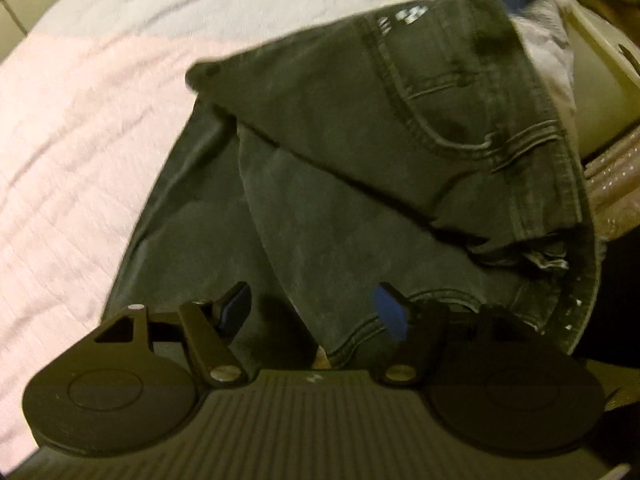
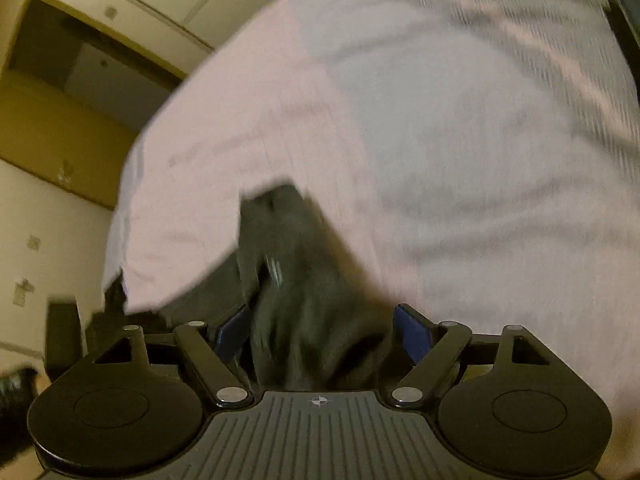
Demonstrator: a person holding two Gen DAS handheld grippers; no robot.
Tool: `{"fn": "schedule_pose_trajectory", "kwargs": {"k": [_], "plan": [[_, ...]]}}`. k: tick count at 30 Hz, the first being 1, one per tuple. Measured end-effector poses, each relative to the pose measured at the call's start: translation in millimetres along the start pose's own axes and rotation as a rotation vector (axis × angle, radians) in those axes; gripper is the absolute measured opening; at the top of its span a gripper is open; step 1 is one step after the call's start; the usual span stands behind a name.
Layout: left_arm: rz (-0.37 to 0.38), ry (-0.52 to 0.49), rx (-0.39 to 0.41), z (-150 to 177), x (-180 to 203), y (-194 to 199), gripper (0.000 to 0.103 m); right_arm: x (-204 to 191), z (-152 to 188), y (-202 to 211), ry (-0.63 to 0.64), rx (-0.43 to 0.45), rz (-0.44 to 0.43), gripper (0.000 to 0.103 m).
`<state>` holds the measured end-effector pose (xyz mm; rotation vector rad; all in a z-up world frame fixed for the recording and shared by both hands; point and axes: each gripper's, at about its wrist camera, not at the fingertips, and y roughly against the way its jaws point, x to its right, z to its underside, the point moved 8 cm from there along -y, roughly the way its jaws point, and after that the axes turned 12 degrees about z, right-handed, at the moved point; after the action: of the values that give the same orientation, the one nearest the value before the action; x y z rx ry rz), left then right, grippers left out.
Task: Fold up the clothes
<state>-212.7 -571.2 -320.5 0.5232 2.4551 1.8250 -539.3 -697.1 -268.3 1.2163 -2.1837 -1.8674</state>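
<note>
Spreading across both views is the pale bedcover (image 1: 80, 140), the largest thing here and the surface on which the dark jeans (image 1: 400, 140) lie, partly doubled over, with the waistband and a back pocket turned up toward the far right edge of the bed. Next in size come the two tools. The left gripper (image 1: 316, 312) points steeply down over a trouser leg with its jaws standing well apart, a fold of denim between them but, as far as I can tell, not pinched. The right gripper (image 2: 320, 328) is spread wide, dark cloth bunched between its blue pads (image 2: 412, 332) (the blur hides whether either pad touches it). To do this fold well, I judge that both tools should close on the same layered edge, lift together and lay it flat, keeping the seams lined up so that no ridge forms underneath. Only the left wrist view shows the pocket stitching, the frayed hem and a pale box beside the bed; only the right wrist view shows the bed's far corner, the cream wall and a dark doorway (image 2: 92, 64).
</note>
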Motion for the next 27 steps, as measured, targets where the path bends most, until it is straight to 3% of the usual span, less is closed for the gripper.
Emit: {"fn": "schedule_pose_trajectory", "kwargs": {"k": [1,4,5,6,7,9,11,14,17,21,23,26,27], "plan": [[0.026,0.024,0.007,1,-3,-3,0.062,3,10,-8,-0.01,-0.018,0.017,0.081],[0.087,0.07,0.038,-1,-8,-10,0.054,5,21,-32,-0.09,-0.03,-0.038,0.078],[0.097,0.073,0.043,-2,-9,-13,0.053,1,22,-37,-0.092,-0.039,-0.068,0.064],[0.102,0.071,0.041,-3,-9,-16,0.053,-4,21,-42,-0.075,-0.042,-0.08,0.018],[0.099,0.067,0.037,-2,-10,-18,0.051,-5,19,-40,-0.054,-0.043,-0.053,0.011],[0.09,0.068,0.031,-1,-11,-19,0.043,-3,12,-31,-0.013,-0.036,-0.002,0.011],[0.088,0.085,0.029,-1,-11,-15,0.022,2,1,-17,0.026,-0.019,0.048,0.01],[0.18,0.147,0.064,-10,0,2,0.01,24,-28,22,0.071,0.013,0.134,0.01],[0.291,0.118,0.121,-28,41,18,0.009,47,-77,59,0.132,0.076,0.243,0.01],[0.4,0.075,0.171,-56,106,20,0.009,58,-157,72,0.254,0.163,0.36,0.01],[0.424,0.08,0.181,-68,130,13,0.009,67,-178,45,0.292,0.141,0.383,0.01],[0.366,0.101,0.167,-63,131,14,0.011,79,-210,5,0.348,0.108,0.417,0.011],[0.344,0.108,0.161,-60,130,14,0.012,81,-213,-5,0.377,0.102,0.436,0.017]]}}
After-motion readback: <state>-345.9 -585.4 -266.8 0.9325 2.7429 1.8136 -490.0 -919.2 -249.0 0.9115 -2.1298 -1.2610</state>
